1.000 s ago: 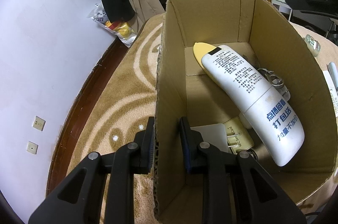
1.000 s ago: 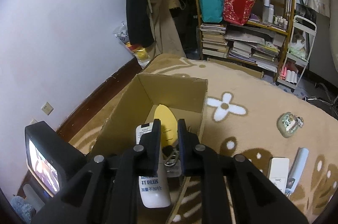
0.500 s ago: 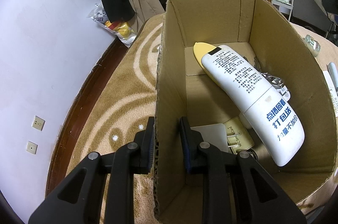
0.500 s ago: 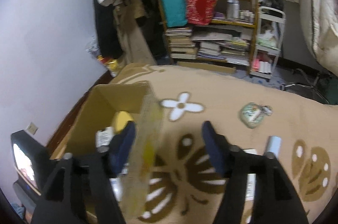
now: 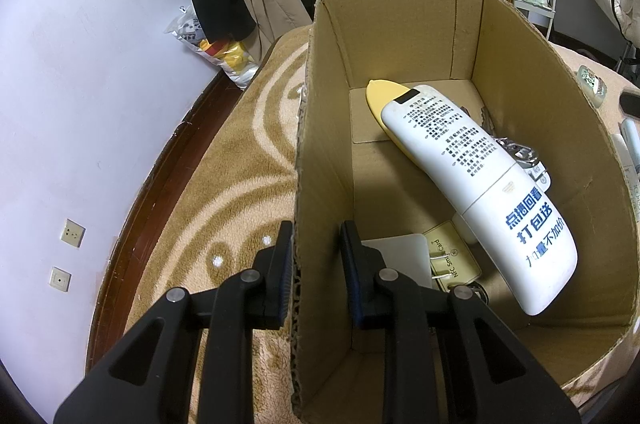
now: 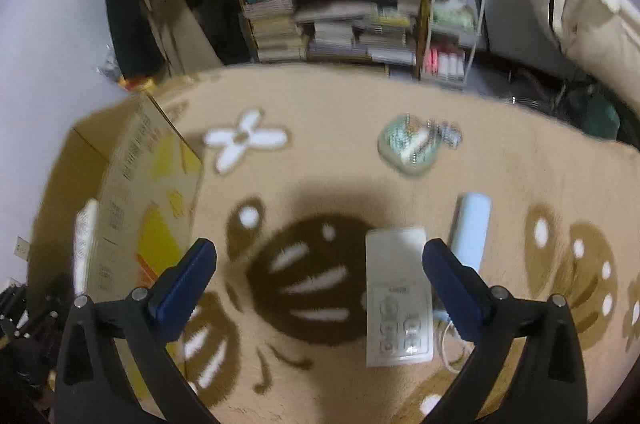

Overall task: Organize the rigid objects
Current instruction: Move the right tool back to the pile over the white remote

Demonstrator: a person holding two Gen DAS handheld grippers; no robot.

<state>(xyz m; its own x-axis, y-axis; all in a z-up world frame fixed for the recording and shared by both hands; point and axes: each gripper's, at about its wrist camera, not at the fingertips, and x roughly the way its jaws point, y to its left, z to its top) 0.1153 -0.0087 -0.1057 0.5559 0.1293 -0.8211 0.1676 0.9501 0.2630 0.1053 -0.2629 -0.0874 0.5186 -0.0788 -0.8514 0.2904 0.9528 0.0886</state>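
- Left wrist: left gripper (image 5: 314, 256) pinches the near wall of the brown cardboard box (image 5: 520, 71); white-and-yellow remote (image 5: 476, 179) lies inside.
- Right wrist: right gripper (image 6: 318, 282) spread wide, empty; white rectangular switch panel (image 6: 396, 296) lies on the beige patterned rug (image 6: 320, 163) just ahead, right of centre, long axis along the fingers; right hand nearer.

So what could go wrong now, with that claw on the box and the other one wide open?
The left gripper straddles the cardboard box wall, but a gap shows on the inner side, so the box might slip or tip. The white remote lies slanted on other things inside and could slide. The right gripper is open over the rug; the white panel lies close beside the pale blue stick, so it might nudge both.
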